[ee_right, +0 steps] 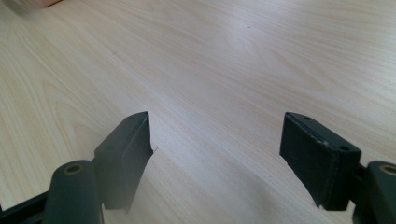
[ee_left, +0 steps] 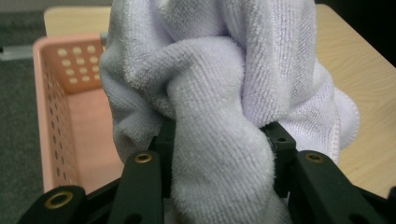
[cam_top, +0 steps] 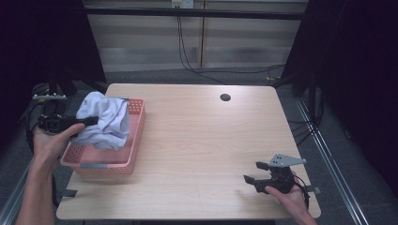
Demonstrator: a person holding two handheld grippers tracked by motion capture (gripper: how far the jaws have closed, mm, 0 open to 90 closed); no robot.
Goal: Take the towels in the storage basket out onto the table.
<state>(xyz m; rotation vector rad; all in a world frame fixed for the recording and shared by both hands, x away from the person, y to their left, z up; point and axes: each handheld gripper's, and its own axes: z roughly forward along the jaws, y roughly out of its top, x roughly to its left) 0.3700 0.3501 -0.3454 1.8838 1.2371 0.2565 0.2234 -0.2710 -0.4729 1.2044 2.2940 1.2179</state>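
White towel bunched in the left gripper, jaws clamped on a fold — hanging directly over the pink basket. Right gripper spread wide, well apart, holding nothing.

The towel, in the middle of the left gripper view, is pale lilac terry cloth, soft and nubbly, with a stitched hem at its right edge. The basket at the left of that frame looks like salmon-pink moulded plastic, smooth and matt, its wall pierced with rows of round holes. The worktop is light wood-grain laminate with a faint sheen, and the black jaws of the right tool look like matt plastic, slightly worn at the edges, with brass-coloured metal rivets.
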